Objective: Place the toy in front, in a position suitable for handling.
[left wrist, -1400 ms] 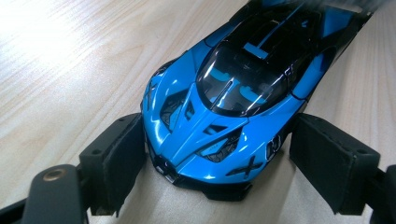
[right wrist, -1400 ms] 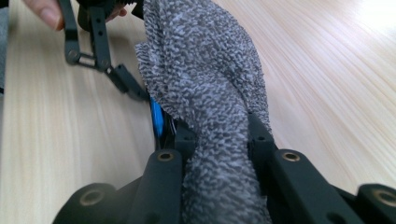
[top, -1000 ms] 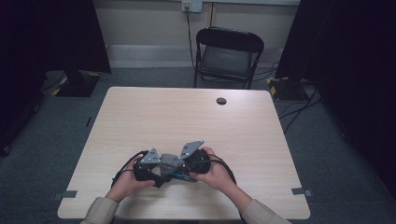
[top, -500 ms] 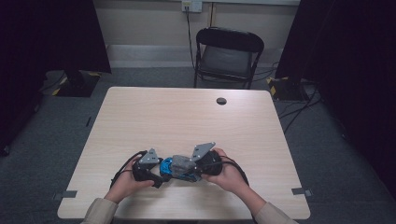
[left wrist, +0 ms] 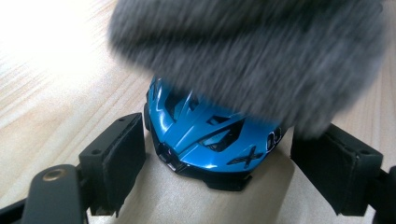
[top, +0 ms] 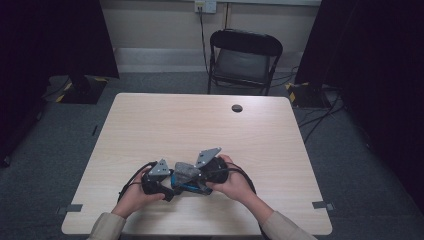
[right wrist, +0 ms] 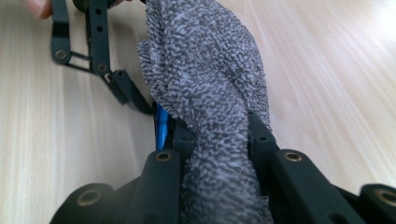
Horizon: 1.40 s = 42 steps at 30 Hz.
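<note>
a: two hand-held grippers on record. item one, left hand-held gripper (left wrist: 215,163): jaws spread wide to either side of a blue toy car (left wrist: 205,140); whether the pads touch its sides, cannot tell.

b: location of the car?

a: on the table (top: 200,125), near the person's edge, between both hands, partly under a grey cloth (right wrist: 210,93).

b: item two?

a: right hand-held gripper (right wrist: 217,135): jaws clamped nearly together on the grey cloth, which bunches up between them and drapes over the car.

b: remaining stock?

a: one black folding chair (top: 245,60) beyond the far edge; one small dark round cap (top: 237,108) in the tabletop.
</note>
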Motion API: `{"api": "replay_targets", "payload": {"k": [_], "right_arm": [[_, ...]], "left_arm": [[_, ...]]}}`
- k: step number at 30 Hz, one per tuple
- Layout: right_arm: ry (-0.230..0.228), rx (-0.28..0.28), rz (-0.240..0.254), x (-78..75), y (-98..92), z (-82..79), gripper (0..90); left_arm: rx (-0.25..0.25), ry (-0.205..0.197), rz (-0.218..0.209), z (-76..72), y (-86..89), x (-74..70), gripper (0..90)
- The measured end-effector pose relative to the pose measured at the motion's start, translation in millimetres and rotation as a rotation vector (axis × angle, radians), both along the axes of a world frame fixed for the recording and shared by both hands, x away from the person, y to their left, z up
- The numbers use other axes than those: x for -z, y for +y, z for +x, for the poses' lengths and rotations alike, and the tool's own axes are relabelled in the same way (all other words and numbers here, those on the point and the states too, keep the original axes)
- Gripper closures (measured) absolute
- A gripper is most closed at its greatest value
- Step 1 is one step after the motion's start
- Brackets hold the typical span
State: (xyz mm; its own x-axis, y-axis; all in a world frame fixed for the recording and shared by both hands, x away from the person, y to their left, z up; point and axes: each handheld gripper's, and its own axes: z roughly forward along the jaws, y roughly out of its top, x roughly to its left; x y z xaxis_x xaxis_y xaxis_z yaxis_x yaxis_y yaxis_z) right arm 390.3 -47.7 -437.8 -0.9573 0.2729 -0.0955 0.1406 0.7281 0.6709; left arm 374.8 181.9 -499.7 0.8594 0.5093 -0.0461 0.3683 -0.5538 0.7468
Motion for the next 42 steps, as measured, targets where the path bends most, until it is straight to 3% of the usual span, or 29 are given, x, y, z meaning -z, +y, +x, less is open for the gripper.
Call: {"api": "replay_targets", "payload": {"k": [4, 8, 26, 42], "right_arm": [[-0.018, -0.024, -0.031, 5.7, 10.1, -2.2, 71.2], [-0.006, -0.027, -0.031, 3.2, 4.6, -3.0, 71.3], [0.013, 0.021, -0.024, 0.6, -49.0, -16.9, 71.3], [0.036, 0.114, 0.006, 6.5, -108.8, -28.4, 71.4]], "left_arm": [[0.003, 0.002, -0.001, 0.2, 0.1, 0.0, 17.7], [0.003, 0.005, -0.004, 0.4, 0.1, 0.0, 17.3], [0.001, -0.001, 0.002, -0.3, -0.5, 0.2, 17.3], [0.009, 0.0, -0.001, 1.1, 0.7, 0.3, 16.7]]}}
